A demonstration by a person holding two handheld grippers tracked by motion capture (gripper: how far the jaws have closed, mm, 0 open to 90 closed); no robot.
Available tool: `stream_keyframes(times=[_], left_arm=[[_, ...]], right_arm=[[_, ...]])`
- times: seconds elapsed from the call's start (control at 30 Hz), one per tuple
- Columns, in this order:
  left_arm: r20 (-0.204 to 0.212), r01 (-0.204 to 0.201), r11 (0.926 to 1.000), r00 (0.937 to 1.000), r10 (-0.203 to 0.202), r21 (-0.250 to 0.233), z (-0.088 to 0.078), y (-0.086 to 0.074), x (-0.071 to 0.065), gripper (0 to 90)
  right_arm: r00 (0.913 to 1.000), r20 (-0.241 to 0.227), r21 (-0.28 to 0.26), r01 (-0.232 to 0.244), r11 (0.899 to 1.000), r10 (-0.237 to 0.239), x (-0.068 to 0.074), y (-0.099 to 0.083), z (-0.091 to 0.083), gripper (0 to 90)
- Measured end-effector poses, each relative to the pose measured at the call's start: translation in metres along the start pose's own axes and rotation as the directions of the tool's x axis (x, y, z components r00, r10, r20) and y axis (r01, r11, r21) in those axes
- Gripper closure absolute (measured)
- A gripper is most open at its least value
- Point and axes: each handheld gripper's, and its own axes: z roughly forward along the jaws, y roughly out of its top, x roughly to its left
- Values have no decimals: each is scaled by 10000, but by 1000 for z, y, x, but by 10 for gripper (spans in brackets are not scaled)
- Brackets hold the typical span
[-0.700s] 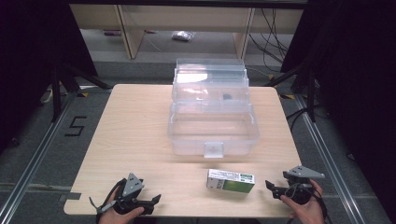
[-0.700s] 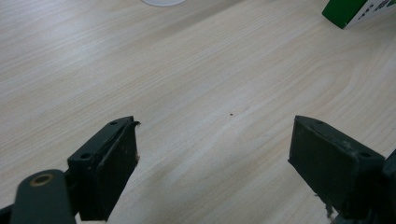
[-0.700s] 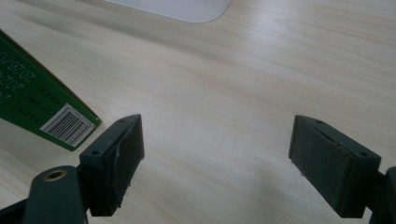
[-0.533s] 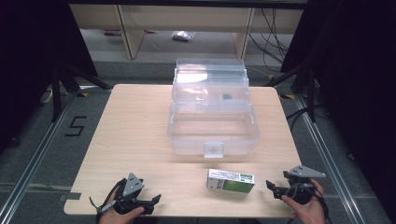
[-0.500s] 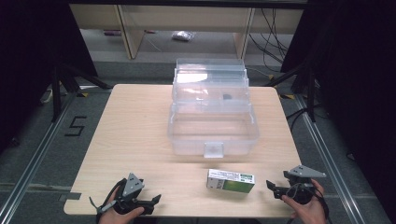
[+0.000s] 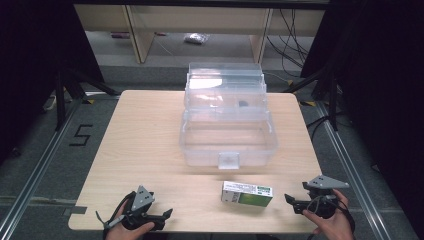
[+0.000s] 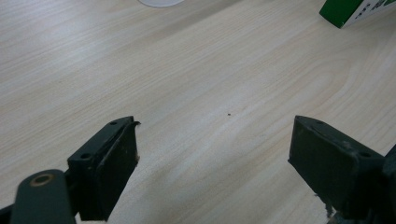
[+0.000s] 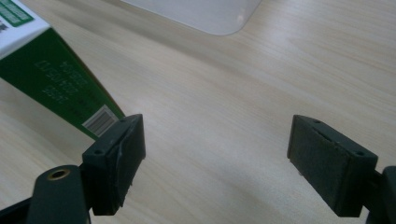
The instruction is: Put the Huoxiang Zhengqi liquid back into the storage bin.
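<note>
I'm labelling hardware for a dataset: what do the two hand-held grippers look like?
Each hand-held gripper, left and right, is black with a grey three-cornered plate on top. A cable trails from each. The gripper views show two flat black rectangular jaws with small screw holes.

The table [image 6: 140,135] is pale wood with fine grain. The storage box [image 6: 227,130] is clear plastic. The carton [image 6: 247,194] is green and white with a barcode. The fingers [image 7: 107,163] are black.
</note>
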Motion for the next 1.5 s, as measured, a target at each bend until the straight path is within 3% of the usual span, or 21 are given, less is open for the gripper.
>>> stream_keyframes(times=[0.1, 0.13, 0.2, 0.23, 0.3, 0.37, 0.47, 0.53, 0.57, 0.7, 0.8, 0.83, 1.1, 1.17, 1.2, 1.23, 1.27, 1.3, 1.4, 1.43, 1.5], left_arm=[[17, 33, 10000, 10000, -33, 10, 0, 0, 0, 148], [-20, 39, 10000, 10000, -39, 8, 0, 0, 0, 148], [30, 109, 9999, 9999, -108, -54, 0, 0, 0, 148], [102, 149, 9998, 9998, -148, -89, 0, 0, -1, 149], [83, 118, 9999, 9999, -117, -70, 0, 0, -1, 149], [100, 136, 9999, 9999, -135, -95, 0, 0, -1, 148], [95, 129, 9999, 9999, -128, -91, 0, 0, -1, 149], [57, -261, 9993, 9996, 260, 251, -2, 0, 2, 149], [104, -272, 9993, 9996, 269, 248, -2, 1, 2, 149], [-15, -346, 9991, 9994, 347, 245, -2, 0, 2, 149], [-19, -331, 9991, 9994, 332, 255, -1, 0, 2, 149], [22, 107, 9999, 9999, -107, -100, 1, -1, -1, 149], [-18, -360, 9990, 9993, 360, 264, -1, 0, 2, 149], [-15, -330, 9992, 9995, 331, 243, -1, 0, 2, 149], [23, 176, 9997, 9998, -175, -166, 1, -1, -2, 149], [23, 176, 9997, 9998, -175, -166, 1, -1, -2, 149], [-13, 65, 10000, 10000, -65, -47, 1, -1, -1, 149], [-10, -282, 9995, 9996, 283, 173, -1, 0, 2, 149], [-42, 157, 9998, 9999, -157, -93, 0, -1, -1, 149], [-34, -122, 9998, 9999, 123, 144, -1, 0, 1, 149], [-31, -97, 9999, 9999, 97, 126, -1, 0, 1, 149]], right_arm=[[9998, -200, 163, -90, 9998, 93, 5, 3, -6, 201], [9986, -92, 66, 512, 9987, -511, 3, 4, -6, 197], [9979, -218, 47, 610, 9981, -609, 6, 6, -9, 197], [9992, -329, 209, 214, 9996, -207, 11, 6, -10, 197], [9987, -470, 314, 196, 9993, -181, 14, 8, -13, 197], [9942, -613, 221, 897, 9957, -882, 14, 10, -13, 193], [9915, -674, 275, 1134, 9932, -1114, 20, 13, -15, 186], [9900, -787, 348, 1202, 9921, -1171, 23, 14, -16, 180], [9938, -774, 454, 832, 9955, -796, 30, 14, -17, 173], [9802, -906, 274, 1789, 9835, -1758, 37, 23, -18, 162], [9791, -1020, 465, 1813, 9823, -1759, 45, 28, -19, 161], [9755, -1025, 416, 1998, 9790, -1947, 46, 30, -19, 158], [9417, -1220, 397, 3203, 9465, -3136, 63, 51, -13, 163], [9344, -1354, 560, 3392, 9391, -3294, 68, 55, -12, 164], [9349, -1326, 670, 3398, 9381, -3292, 72, 57, -11, 164], [9349, -1326, 670, 3398, 9381, -3292, 72, 57, -11, 164], [9287, -1403, 744, 3555, 9317, -3432, 74, 61, -10, 162], [9124, -1510, 776, 3946, 9155, -3805, 77, 65, -7, 164], [8991, -1606, 1042, 4257, 8988, -4072, 82, 73, -3, 163], [8958, -1600, 984, 4324, 8963, -4146, 84, 75, -1, 165], [8961, -1692, 1183, 4317, 8942, -4103, 89, 77, 1, 166]])
